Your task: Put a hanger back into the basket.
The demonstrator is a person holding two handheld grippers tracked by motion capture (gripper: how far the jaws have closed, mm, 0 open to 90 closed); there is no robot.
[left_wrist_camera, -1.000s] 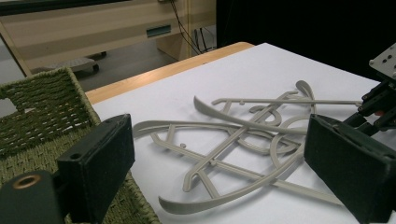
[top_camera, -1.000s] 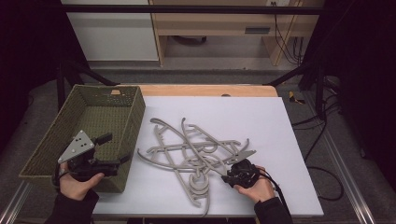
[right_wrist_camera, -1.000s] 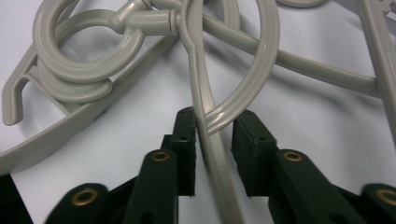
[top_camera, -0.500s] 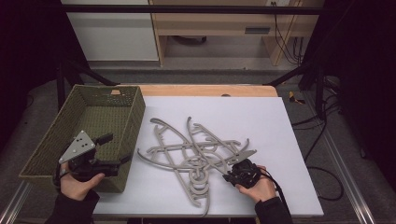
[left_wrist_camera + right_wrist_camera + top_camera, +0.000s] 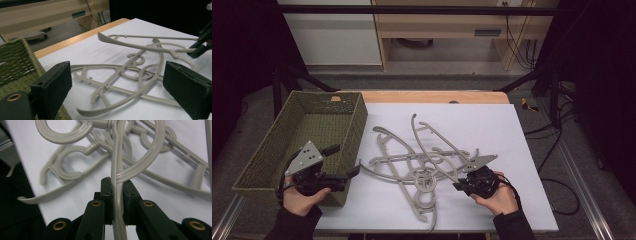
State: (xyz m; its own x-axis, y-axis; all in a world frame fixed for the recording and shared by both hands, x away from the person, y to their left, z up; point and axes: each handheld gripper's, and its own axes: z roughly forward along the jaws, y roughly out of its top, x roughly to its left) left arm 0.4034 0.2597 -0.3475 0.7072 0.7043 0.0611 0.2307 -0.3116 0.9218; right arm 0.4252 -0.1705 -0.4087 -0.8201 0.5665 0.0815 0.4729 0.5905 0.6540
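The right gripper (image 5: 460, 186) sits at about five o'clock on the white table (image 5: 522, 150), and its jaws have just been closing; in the right gripper view they are pressed together on the thin arm of one grey hanger (image 5: 117, 180), which runs up between the two pads. The left gripper (image 5: 353, 172) waits at about eight o'clock, beside the near corner of the green woven basket (image 5: 267, 155), its jaws wide apart with nothing between them.

The held hanger (image 5: 432, 145) lies at the centre of the table, its far end tipped up off the sheet toward twelve o'clock. It is still threaded through the pile of other hangers (image 5: 402, 165), whose hooks and bars cross over and under it.

The main risk is probably that tangle: if the right gripper pulls away, a hook could catch and drag the whole pile along, or tip one hanger off the near edge of the table at six o'clock. The grip is also narrow and set near one end, so the long hanger may swing or twist between the pads and slip out. If the lift is sudden, the plastic arm could bend.

No brand, label or writing can be read on the hangers, the basket or the grippers.
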